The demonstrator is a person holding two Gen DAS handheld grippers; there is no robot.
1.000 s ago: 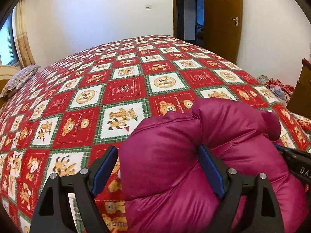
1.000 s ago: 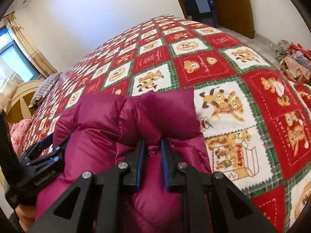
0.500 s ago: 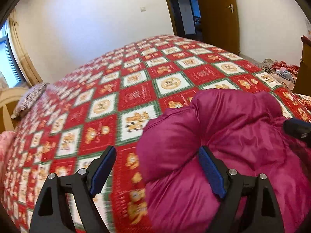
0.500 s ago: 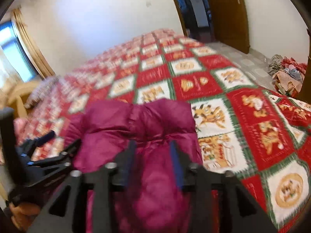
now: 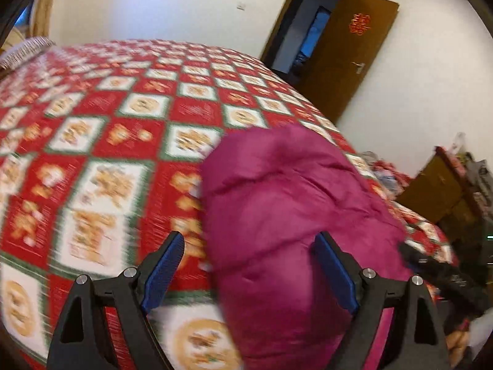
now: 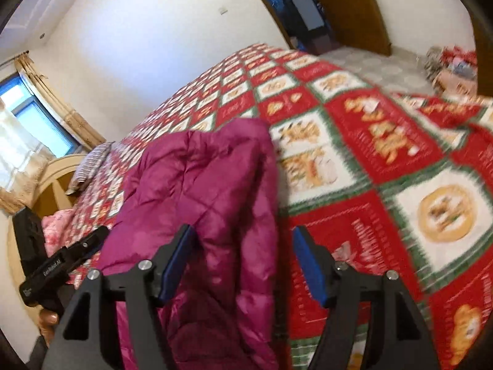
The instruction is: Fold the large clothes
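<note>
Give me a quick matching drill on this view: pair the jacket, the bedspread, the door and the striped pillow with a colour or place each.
Things:
1. puffy jacket
2. bedspread
3. door
4. striped pillow

Descriptions:
A. brown wood, standing open, red emblem on it
B. magenta, lying between the open left claw fingers
C. at the far end of the bed, by the headboard
D. red, green and white squares with bear prints

Pairs: 1-B, 2-D, 3-A, 4-C

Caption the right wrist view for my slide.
Open right gripper over folded magenta down jacket on red patchwork bedspread.
</note>
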